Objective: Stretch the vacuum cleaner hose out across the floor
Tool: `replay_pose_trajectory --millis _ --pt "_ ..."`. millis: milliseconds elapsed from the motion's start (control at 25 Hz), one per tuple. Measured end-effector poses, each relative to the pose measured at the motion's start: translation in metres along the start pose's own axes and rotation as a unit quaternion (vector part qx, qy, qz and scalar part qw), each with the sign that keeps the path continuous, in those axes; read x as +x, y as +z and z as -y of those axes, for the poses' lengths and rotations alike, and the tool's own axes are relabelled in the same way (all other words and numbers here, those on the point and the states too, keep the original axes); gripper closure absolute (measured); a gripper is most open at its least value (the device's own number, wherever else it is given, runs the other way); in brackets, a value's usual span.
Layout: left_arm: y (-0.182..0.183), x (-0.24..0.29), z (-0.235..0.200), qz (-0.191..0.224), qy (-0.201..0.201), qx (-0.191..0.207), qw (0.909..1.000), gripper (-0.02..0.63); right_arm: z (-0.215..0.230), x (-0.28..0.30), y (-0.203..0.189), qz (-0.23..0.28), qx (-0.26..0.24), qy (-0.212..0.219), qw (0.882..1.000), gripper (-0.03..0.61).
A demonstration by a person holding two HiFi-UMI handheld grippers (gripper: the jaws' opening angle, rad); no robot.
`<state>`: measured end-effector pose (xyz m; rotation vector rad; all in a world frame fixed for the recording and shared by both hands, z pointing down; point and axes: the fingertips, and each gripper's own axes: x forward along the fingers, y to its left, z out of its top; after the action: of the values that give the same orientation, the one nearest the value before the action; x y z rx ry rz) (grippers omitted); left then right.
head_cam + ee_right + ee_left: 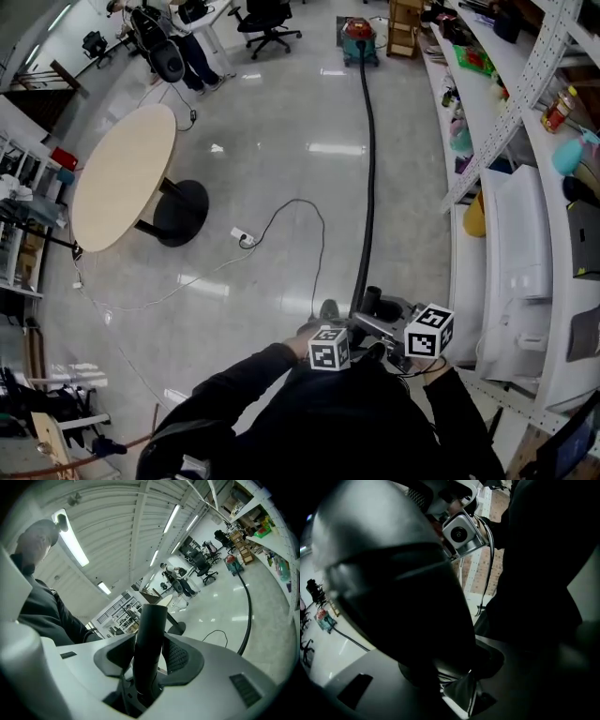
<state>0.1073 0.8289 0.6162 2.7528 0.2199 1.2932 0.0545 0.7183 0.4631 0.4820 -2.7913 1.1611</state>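
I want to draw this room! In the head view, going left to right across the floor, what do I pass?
A round table → white plug with its cord → black hose → shelves.

I wore black sleeves (246, 380). My left tongs (327, 314) and right tongs (149, 644) had pale grey bodies, each topped by a white cube (329, 349) printed with black square markers.
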Motion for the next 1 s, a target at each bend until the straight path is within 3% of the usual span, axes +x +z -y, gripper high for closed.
replay_pose_trajectory --millis 160,200,320,480,640,760,800,1000 --pt "-0.015 0.024 0.059 -0.087 -0.032 0.057 0.9941 0.454 -0.035 -0.017 -0.050 -0.021 -0.027 0.019 0.999 0.401" --pt "-0.016 0.026 0.070 -0.097 -0.042 0.057 0.9927 0.454 -0.041 -0.022 -0.056 -0.017 -0.021 0.020 0.999 0.448" --pt "-0.017 0.026 0.089 -0.115 -0.057 0.044 0.9908 0.454 -0.047 -0.032 -0.064 0.014 0.035 0.028 0.999 0.480" --pt "-0.026 0.025 0.106 -0.129 -0.060 0.052 0.9885 0.454 -0.055 -0.034 -0.077 0.043 0.061 -0.001 0.997 0.482" --pt "-0.043 0.023 0.122 -0.118 -0.041 0.064 0.9901 0.454 -0.074 -0.026 -0.096 0.050 0.047 -0.021 0.997 0.482" --pt "-0.064 0.011 0.137 -0.087 -0.026 0.055 0.9943 0.454 -0.089 -0.010 -0.113 0.043 0.022 -0.049 0.998 0.404" --pt "-0.072 0.008 0.144 -0.080 -0.024 0.055 0.9950 0.454 -0.095 -0.003 -0.121 0.037 0.015 -0.058 0.997 0.373" --pt "-0.120 0.006 0.185 -0.074 -0.025 0.067 0.9946 0.454 -0.129 0.030 -0.172 -0.021 -0.040 -0.101 0.994 0.368"
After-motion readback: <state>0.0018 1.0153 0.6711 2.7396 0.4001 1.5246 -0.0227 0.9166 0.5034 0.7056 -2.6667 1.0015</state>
